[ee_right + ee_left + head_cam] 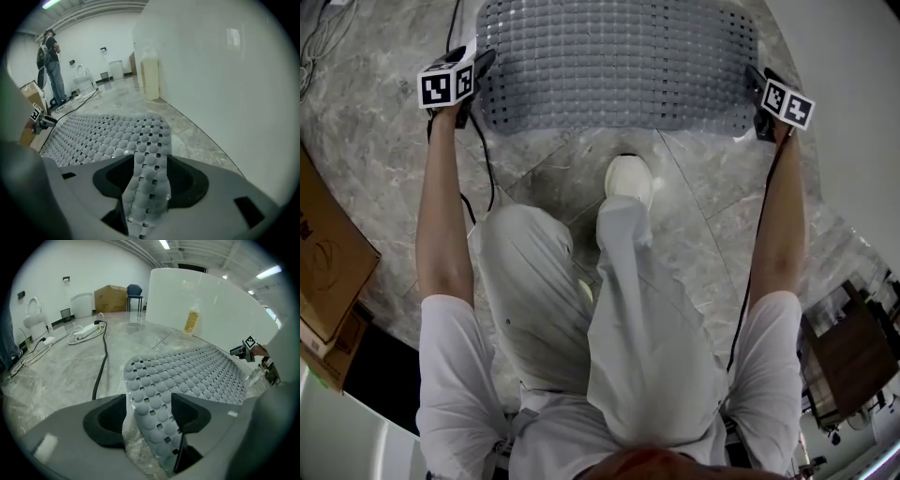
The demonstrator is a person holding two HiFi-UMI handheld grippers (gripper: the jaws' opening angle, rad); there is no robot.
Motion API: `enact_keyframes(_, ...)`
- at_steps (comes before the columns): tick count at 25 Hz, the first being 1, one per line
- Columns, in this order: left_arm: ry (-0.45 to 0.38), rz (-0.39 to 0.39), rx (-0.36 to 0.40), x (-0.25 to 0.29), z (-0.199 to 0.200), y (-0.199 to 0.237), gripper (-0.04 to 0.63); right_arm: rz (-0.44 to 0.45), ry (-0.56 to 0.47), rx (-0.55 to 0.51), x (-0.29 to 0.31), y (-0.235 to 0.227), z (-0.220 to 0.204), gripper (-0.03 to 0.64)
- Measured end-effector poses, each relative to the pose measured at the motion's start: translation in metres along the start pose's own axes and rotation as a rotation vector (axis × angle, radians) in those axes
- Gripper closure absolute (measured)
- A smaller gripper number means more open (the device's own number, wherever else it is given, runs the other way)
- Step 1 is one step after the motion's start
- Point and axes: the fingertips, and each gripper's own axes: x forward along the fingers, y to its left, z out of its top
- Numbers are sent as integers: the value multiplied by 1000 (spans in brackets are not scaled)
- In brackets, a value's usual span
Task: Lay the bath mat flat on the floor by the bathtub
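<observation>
A grey studded bath mat (619, 61) with small holes is stretched out over the marble floor between my two grippers. My left gripper (474, 80) is shut on the mat's near left corner (150, 416), which runs up between its jaws. My right gripper (759, 94) is shut on the near right corner (147, 180). The mat (197, 371) spreads away toward the white curved bathtub wall (206, 305). That same tub wall (220, 70) rises close on the right in the right gripper view.
A yellowish bottle (191, 320) stands on the floor by the tub. A black cable (101, 366) and a white power strip (84, 331) lie to the left. Cardboard boxes (328, 272) sit at the left, and a person (50, 65) stands far back. My shoe (628, 180) is near the mat's front edge.
</observation>
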Motion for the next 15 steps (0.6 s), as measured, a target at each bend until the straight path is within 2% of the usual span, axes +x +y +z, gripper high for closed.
enact_keyframes(6,-77,-41,53,-1,14,-42,325,2,-74,-56,-5,48,14,394)
enact_keyframes(8,-117,-48,37,-3,23,-51,327,-11,-99,-59,-6,63,17,393)
enact_keyframes(11,-160,-38,-32,-14,28,-63,330,-24,-117,-41,-13,85,14,394)
enact_keyframes(13,-153,-17,-52,-31,24,-74,333,-24,-112,-24,-24,102,11,394)
enact_keyframes(15,-139,7,-41,-54,20,-89,342,-19,-110,-4,-40,119,9,396)
